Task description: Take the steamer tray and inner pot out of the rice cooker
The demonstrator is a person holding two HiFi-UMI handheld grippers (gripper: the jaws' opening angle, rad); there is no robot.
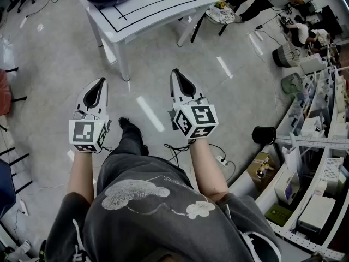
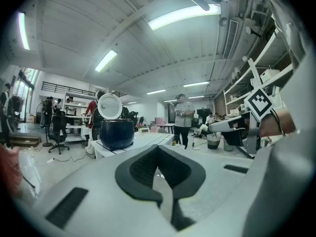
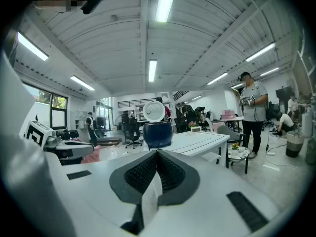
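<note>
L gripper [image 1: 101, 82]: jaws clenched, nothing held. The steamer tray & inner pot are hidden inside the rice cooker [image 2: 117, 133], set on a white table [image 1: 158, 10] well ahead. Both are judged stiff, light, slick metal, best taken by the rim. Cooker: dark blue, white lid [image 2: 109, 106] raised. R gripper [image 1: 176, 73]: clenched, empty.

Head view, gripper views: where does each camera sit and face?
Head view: on the person's head, facing steeply down; shows forearms, left gripper, right gripper, floor.
Left gripper view: on that gripper, facing along its shut jaws.
Right gripper view: same, along its own shut jaws.
Shared: both gripper views face the rice cooker on the white table.
</note>
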